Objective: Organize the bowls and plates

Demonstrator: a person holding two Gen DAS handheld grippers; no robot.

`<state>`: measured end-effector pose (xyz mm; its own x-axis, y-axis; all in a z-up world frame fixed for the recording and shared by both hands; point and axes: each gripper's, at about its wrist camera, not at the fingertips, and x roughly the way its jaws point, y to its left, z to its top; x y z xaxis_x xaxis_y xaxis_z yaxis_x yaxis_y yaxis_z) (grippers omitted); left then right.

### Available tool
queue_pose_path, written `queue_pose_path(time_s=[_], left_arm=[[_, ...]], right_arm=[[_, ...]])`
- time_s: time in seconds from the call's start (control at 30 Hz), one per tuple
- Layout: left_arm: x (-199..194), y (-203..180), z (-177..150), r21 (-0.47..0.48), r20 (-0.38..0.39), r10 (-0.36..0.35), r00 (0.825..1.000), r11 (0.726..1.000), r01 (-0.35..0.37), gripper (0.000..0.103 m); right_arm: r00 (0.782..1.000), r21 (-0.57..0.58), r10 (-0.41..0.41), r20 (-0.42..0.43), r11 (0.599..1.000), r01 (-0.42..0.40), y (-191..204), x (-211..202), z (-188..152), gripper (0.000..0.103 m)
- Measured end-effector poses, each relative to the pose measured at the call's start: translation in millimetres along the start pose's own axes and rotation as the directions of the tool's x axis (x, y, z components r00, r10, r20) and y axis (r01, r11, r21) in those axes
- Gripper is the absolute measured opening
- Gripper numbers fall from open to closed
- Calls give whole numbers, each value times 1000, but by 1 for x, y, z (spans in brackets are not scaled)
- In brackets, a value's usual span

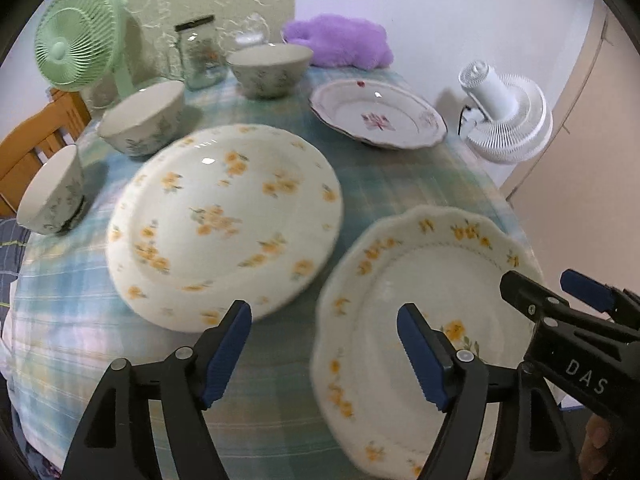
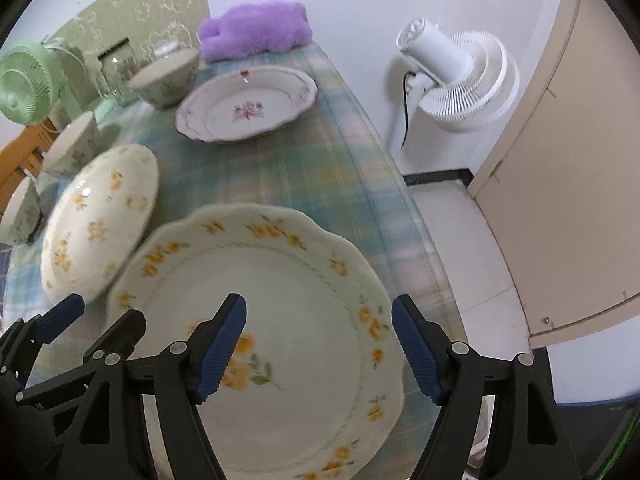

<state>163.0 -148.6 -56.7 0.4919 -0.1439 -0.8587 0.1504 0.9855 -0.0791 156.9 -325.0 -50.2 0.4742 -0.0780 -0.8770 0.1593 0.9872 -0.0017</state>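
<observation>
A round yellow-flowered plate (image 1: 224,220) lies mid-table, also in the right wrist view (image 2: 100,216). A scalloped yellow-flowered plate (image 1: 424,312) lies at the near right (image 2: 272,320). A pink-flowered plate (image 1: 378,114) lies farther back (image 2: 248,104). Three floral bowls stand at the left and back: one (image 1: 52,192), one (image 1: 144,122), one (image 1: 270,66). My left gripper (image 1: 324,348) is open and empty above the cloth between the two yellow plates. My right gripper (image 2: 320,344) is open and empty over the scalloped plate; it also shows in the left wrist view (image 1: 560,292).
A checked cloth covers the table (image 1: 400,184). A green fan (image 1: 76,48), a glass jar (image 1: 200,54) and a purple plush (image 1: 340,40) stand at the back. A white fan (image 2: 456,76) stands beyond the table's right edge. A wooden chair (image 1: 36,136) is at the left.
</observation>
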Motion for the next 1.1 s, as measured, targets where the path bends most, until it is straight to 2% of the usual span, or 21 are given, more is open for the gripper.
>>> queue_pose_path(time_s=[0.37,0.63,0.83,1.1], left_arm=[[-42,64,9,-3,84,-6,996,1000,6,86],[-59,102,12,11,112,-13,994,1000,12,87],[-57,117,22,52,138,1,990,999,-8,90],[-28,130,48,5,112,11,994,1000,-12,96]], right_arm=[[992,22,17,125,1000,-20,58,-49,-2,80],[986,86,66,153,993,-79,98,-66,-2,80],[983,90,68,170,992,-84,123,-68,2,80],[982,42,61,181,997,-70,143,-49,31,80]])
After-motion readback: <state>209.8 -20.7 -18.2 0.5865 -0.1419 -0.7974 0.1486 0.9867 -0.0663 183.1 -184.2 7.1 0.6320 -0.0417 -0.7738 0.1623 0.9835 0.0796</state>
